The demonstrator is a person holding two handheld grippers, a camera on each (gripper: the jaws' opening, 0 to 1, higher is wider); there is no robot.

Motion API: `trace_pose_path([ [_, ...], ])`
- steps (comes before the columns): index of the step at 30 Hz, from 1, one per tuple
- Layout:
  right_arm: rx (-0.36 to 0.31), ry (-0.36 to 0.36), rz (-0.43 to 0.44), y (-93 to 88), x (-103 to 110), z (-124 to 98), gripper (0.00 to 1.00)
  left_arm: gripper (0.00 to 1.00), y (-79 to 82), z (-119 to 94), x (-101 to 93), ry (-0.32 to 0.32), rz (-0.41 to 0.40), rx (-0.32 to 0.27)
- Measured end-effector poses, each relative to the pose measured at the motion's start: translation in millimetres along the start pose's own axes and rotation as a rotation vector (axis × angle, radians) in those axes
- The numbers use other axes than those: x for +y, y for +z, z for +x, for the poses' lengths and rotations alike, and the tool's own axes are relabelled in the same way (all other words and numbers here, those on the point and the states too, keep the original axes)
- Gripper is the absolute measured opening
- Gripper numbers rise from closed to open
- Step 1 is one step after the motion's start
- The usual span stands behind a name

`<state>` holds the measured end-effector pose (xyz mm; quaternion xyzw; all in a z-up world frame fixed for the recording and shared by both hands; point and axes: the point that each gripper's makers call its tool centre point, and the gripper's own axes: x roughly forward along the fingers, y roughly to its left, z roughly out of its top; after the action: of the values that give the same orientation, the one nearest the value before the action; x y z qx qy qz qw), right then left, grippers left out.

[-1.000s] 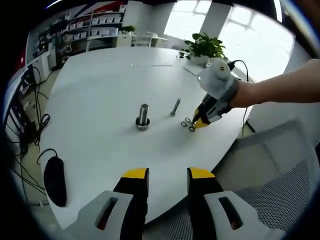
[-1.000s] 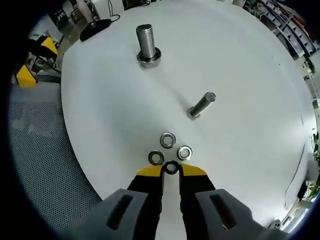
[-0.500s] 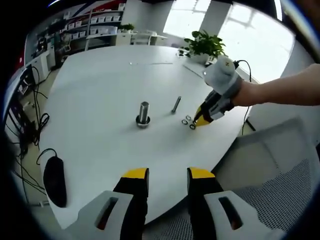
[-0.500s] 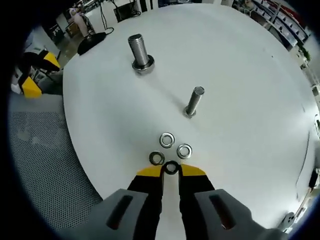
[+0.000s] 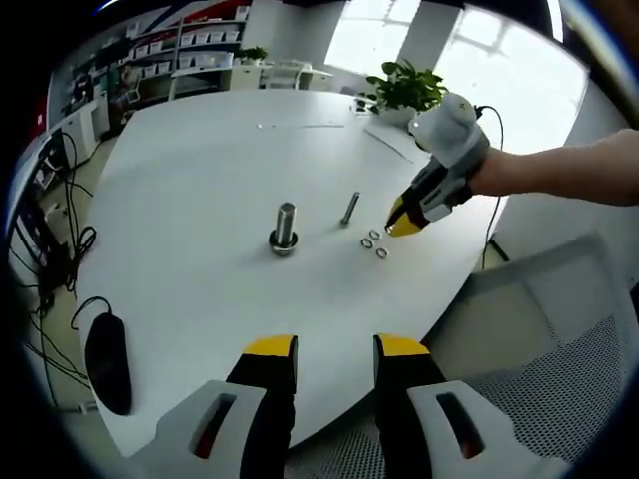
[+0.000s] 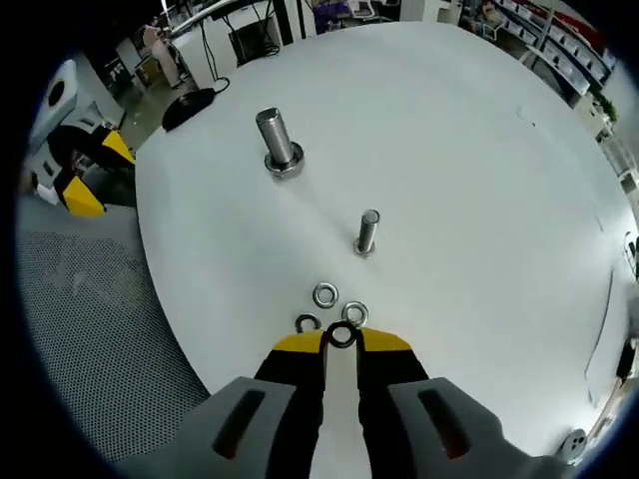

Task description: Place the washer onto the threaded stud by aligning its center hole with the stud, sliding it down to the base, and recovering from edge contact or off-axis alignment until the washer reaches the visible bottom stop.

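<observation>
A thick threaded stud (image 5: 285, 228) (image 6: 276, 140) stands upright on the white table (image 5: 190, 160) (image 6: 479, 170). Beside it stands a thinner bolt (image 5: 350, 209) (image 6: 366, 232). My right gripper (image 6: 342, 339) (image 5: 402, 222) is shut on a small steel washer (image 6: 342, 336) and hovers just above the table, near its edge. Three loose washers (image 6: 324, 294) (image 5: 374, 243) lie on the table under and ahead of it. My left gripper (image 5: 334, 349) is open with nothing between its fingers, off the table's near edge; it also appears at the left of the right gripper view (image 6: 85, 175).
A black mouse (image 5: 105, 359) (image 6: 195, 103) lies near the table's edge with cables (image 5: 60, 200) beyond it. A potted plant (image 5: 404, 90) stands at the far side. A mesh chair (image 5: 559, 369) (image 6: 90, 329) sits below the table edge. A person's arm (image 5: 569, 170) holds the right gripper.
My right gripper has risen off the table with one washer in its tips, leaving three washers behind. The left gripper has stayed put.
</observation>
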<state>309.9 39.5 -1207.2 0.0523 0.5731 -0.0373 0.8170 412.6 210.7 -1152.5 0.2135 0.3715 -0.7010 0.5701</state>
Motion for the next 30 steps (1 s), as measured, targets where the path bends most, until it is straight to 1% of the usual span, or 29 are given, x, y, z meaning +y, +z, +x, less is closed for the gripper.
trace_pose_path([
  [5, -0.038, -0.002, -0.011, 18.3, 2, -16, 0.13, 0.29, 0.4, -1, -1.8, -0.001, 0.008, 0.005],
  [6, -0.046, -0.003, -0.018, 23.1, 1, -14, 0.13, 0.29, 0.9, -1, -2.0, 0.001, 0.009, 0.004],
  [9, -0.065, -0.001, -0.029, 33.6, 1, -19, 0.13, 0.29, 1.3, -1, -1.7, 0.001, 0.008, 0.002],
  [15, -0.087, -0.004, -0.069, 51.4, -7, -14, 0.13, 0.29, -0.2, -1, -1.5, 0.001, 0.002, 0.004],
  [16, -0.093, -0.005, -0.075, 51.6, -6, -18, 0.13, 0.29, -0.1, -1, -1.5, 0.001, 0.001, 0.003],
  [20, -0.099, -0.007, -0.09, 56.7, -7, -16, 0.13, 0.29, 0.8, -2, -2.4, 0.001, -0.001, 0.001],
  [23, -0.092, -0.015, -0.104, 56.0, -10, -16, 0.13, 0.29, 0.8, -1, -3.0, -0.001, 0.0, 0.0],
  [28, -0.087, -0.012, -0.097, 57.2, -14, -15, 0.13, 0.29, -0.6, -1, -4.1, -0.002, 0.005, 0.009],
  [30, -0.089, -0.012, -0.098, 57.9, -12, -16, 0.13, 0.29, -0.5, -1, -3.3, -0.002, 0.003, 0.007],
])
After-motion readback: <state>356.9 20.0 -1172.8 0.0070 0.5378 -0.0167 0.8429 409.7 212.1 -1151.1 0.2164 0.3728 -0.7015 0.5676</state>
